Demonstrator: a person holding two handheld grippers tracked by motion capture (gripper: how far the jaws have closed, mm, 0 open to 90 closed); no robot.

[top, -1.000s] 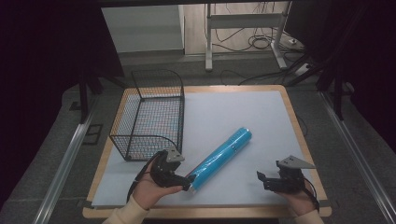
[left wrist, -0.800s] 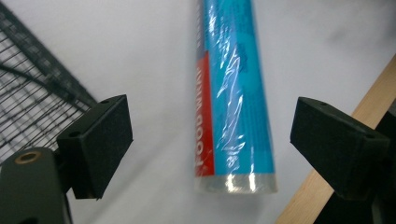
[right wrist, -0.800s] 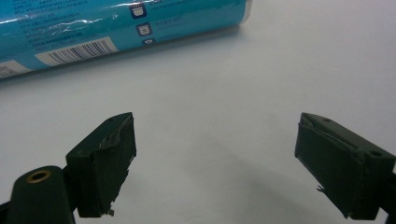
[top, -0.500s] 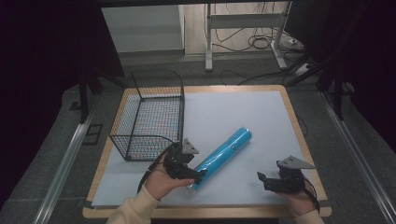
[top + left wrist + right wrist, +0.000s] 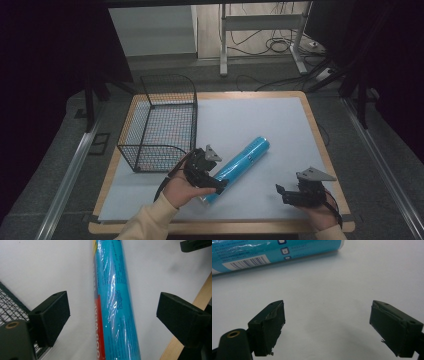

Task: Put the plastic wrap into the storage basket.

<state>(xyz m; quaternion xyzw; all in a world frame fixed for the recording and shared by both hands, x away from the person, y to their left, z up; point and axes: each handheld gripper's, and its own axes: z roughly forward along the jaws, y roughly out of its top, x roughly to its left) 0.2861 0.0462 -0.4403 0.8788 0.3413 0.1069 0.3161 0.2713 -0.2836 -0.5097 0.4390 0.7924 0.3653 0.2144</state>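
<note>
High view: wire basket [image 5: 160, 125] beside blue roll [image 5: 240, 162].

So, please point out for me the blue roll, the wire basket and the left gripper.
blue roll [image 5: 243, 160]: high view, middle of its wrapped body.
wire basket [image 5: 191, 116]: high view, right side wall.
left gripper [image 5: 112, 315]: left gripper view, midway between its open jaws, which straddle the roll.
</note>
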